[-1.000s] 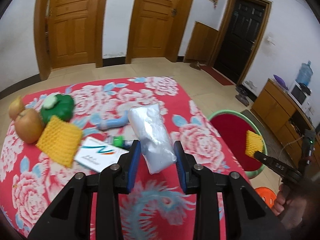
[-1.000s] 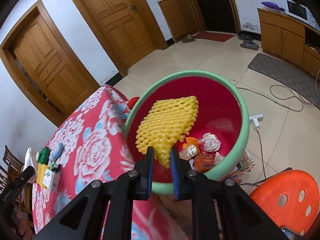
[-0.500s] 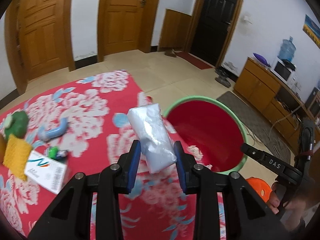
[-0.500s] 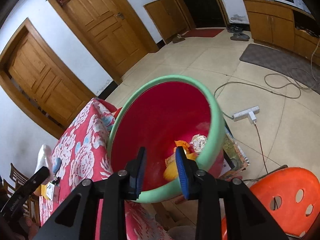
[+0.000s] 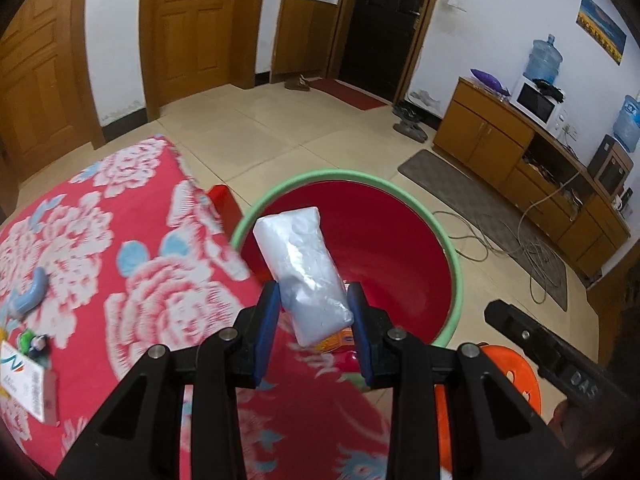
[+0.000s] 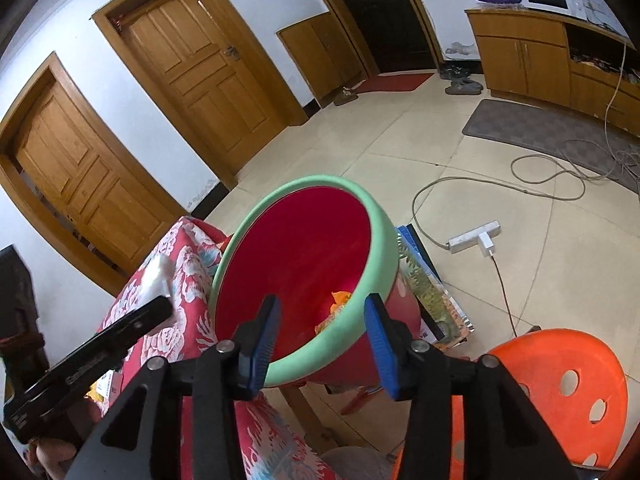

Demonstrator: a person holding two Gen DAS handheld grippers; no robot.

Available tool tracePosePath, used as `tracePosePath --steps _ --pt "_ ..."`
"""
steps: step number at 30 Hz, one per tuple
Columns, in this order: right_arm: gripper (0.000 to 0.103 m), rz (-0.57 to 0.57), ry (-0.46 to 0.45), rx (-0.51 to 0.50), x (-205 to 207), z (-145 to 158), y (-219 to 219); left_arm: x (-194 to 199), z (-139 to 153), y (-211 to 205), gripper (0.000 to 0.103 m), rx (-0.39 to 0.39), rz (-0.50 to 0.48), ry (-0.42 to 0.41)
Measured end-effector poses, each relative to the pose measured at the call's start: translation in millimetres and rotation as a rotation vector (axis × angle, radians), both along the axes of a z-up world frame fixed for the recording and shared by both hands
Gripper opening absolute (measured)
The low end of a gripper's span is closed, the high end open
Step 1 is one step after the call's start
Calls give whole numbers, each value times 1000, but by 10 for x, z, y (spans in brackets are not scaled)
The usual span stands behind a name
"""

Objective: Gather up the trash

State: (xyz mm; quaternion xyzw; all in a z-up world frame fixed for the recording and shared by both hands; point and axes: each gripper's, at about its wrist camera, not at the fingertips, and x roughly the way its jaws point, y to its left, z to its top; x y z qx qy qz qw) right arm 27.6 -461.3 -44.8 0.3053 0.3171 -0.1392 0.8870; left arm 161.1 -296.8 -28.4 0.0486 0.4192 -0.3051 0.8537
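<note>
My left gripper (image 5: 314,308) is shut on a white plastic packet (image 5: 300,264) and holds it over the near rim of the red basin with a green rim (image 5: 400,248). The basin stands beside the table's right edge. Orange wrappers (image 5: 338,338) lie at its bottom. My right gripper (image 6: 322,316) is open and empty, just outside the basin's near rim (image 6: 360,308). Trash (image 6: 340,304) shows inside the basin in the right wrist view. The left gripper's body (image 6: 88,356) shows at the lower left there.
The table has a red floral cloth (image 5: 132,280) with a white card (image 5: 24,384), a blue tube (image 5: 32,292) and a small green item (image 5: 34,340) at its left. An orange stool (image 6: 560,396) stands right of the basin. A power strip and cables (image 6: 476,240) lie on the floor.
My left gripper has carried the white packet rightward from the table to over the basin. My right gripper has dropped the yellow foam net into the basin, opened wide and drawn back.
</note>
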Motion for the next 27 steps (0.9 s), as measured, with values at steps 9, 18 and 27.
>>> tracePosePath --steps 9,18,27 --pt "51 -16 -9 28 -88 -31 -84 -2 -51 -117 53 -2 -13 9" --pt "61 9 -44 17 -158 77 -6 -17 27 247 62 -10 110 8" --pt "65 38 -44 21 -173 103 107 71 55 958 65 5 287 -8"
